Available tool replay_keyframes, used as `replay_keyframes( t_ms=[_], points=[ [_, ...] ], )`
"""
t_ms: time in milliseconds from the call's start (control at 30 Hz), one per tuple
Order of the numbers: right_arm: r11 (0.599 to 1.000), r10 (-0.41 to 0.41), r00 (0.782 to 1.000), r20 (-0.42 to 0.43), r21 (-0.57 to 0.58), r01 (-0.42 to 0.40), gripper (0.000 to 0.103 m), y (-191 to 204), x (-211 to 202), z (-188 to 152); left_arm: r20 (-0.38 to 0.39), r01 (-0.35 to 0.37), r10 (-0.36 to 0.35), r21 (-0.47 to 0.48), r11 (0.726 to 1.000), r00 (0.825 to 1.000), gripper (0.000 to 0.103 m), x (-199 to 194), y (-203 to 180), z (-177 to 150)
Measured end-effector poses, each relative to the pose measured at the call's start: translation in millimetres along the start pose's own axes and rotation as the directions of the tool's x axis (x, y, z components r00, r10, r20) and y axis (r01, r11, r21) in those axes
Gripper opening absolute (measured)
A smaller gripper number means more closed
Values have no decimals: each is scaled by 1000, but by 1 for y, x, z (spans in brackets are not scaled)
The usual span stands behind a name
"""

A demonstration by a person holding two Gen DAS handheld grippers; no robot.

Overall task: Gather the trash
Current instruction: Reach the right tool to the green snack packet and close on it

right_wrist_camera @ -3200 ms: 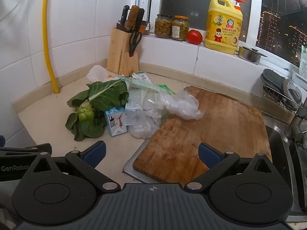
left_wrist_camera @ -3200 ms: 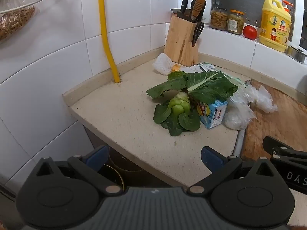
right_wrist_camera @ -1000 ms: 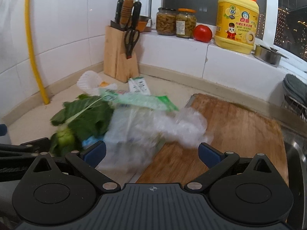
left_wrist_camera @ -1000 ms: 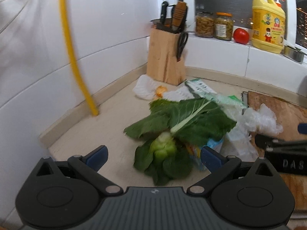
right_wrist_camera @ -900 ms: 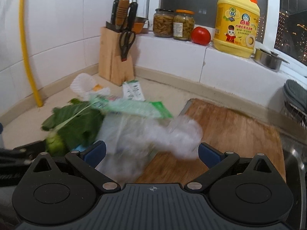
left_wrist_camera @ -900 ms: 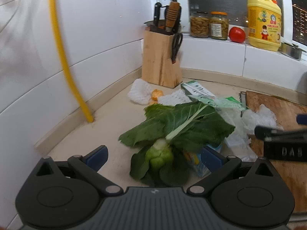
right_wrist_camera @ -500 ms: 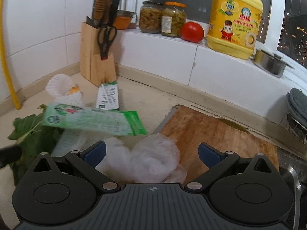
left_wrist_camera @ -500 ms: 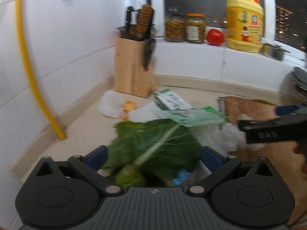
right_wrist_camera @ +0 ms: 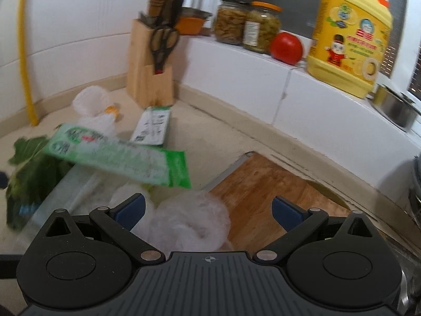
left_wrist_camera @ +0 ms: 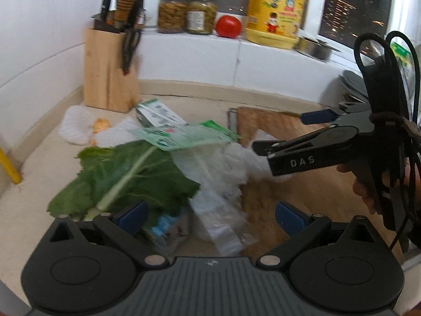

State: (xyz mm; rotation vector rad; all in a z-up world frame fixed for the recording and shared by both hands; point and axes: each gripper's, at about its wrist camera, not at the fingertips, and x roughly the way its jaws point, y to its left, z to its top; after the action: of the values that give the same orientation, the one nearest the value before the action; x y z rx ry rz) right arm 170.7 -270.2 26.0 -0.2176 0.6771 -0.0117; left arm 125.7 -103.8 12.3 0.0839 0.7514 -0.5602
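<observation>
Both tongs are closing on the trash since earlier, my right gripper (right_wrist_camera: 208,208) gaping wide around the crumpled plastic bag (right_wrist_camera: 189,221), my left gripper (left_wrist_camera: 210,214) gaping over clear wrappers (left_wrist_camera: 218,223), needing squeezes next.

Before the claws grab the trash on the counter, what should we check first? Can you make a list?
1. Right claw wide open: ok, its blue fingers sit apart.
2. Crumpled clear bag between the right claw's fingers: ok, it sits right in the gap.
3. Left claw open: ok.
4. What lies in the left claw's gap: cannot tell fully; leafy greens and clear plastic overlap there, blurred.
5. Green wrapper free to lift: cannot tell; it rests over the pile.
6. Somewhere to drop the trash: cannot tell, no bin in view.
</observation>
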Motion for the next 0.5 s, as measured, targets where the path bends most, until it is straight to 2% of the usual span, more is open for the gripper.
replay_keyframes(
  t_ms=[233,400,500],
  points=[
    [996,43,999,-8,-80,-44,103,12,2,0,-54,66,-68,-51,997,996,99,12,3,0],
    [992,85,996,-14,-95,-86,103,10,2,2,-65,116,-125,-120,986,990,98,21,11,1],
    [991,96,995,-15,-91,-97,103,10,3,3,-65,121,-130,-125,985,989,96,23,11,3]
  ],
)
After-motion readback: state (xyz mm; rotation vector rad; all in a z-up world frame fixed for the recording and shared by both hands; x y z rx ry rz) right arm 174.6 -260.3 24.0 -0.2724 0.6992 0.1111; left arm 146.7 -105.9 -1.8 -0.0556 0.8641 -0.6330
